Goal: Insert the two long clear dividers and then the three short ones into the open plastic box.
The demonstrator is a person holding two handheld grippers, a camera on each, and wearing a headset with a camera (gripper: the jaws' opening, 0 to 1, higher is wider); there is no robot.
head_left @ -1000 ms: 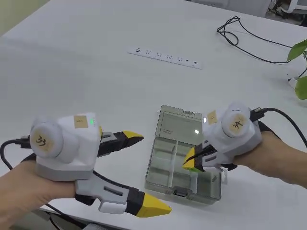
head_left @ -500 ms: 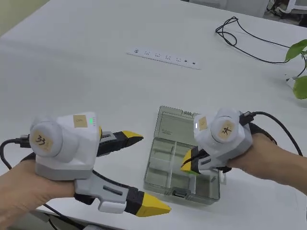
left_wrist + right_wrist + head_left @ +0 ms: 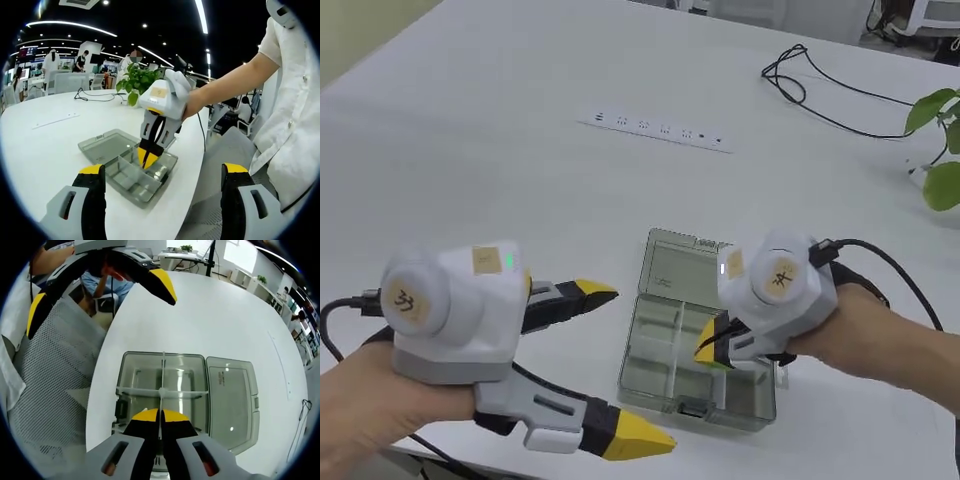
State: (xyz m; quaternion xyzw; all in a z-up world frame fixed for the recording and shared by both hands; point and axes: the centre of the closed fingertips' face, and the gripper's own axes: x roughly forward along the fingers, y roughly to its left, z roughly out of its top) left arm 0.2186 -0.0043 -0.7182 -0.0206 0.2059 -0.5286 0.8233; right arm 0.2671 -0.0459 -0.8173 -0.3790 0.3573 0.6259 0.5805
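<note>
Edging leftward over the past second, the right gripper (image 3: pixel 710 350) now hangs above the near half of the open plastic box (image 3: pixel 638 352), its yellow-tipped jaws pointing down into the tray. Those jaws are pinched together on a clear divider (image 3: pixel 163 375), a thin, see-through strip that, in the right gripper view, runs edge-on from between the tips straight to the tray's far wall. A second clear strip (image 3: pixel 140 390) stands inside the tray and crosses the held one at right angles, meeting it near the middle. Whether the held strip is fully seated cannot be told.

The box is smoky-clear plastic and sits on the white table (image 3: pixel 470 150) near its front edge. Its hinged lid (image 3: pixel 675 265) is thrown back flat on the tabletop on the side away from the person.

At lower left in the head view, the left gripper (image 3: pixel 618 363) is held beside the box without touching it. Its two jaws are spread wide and carry nothing.

Farther back on the table lie a white power strip (image 3: pixel 655 130) and a looped black cable (image 3: pixel 785 70). Green plant leaves (image 3: pixel 945 185) show at the right edge.
</note>
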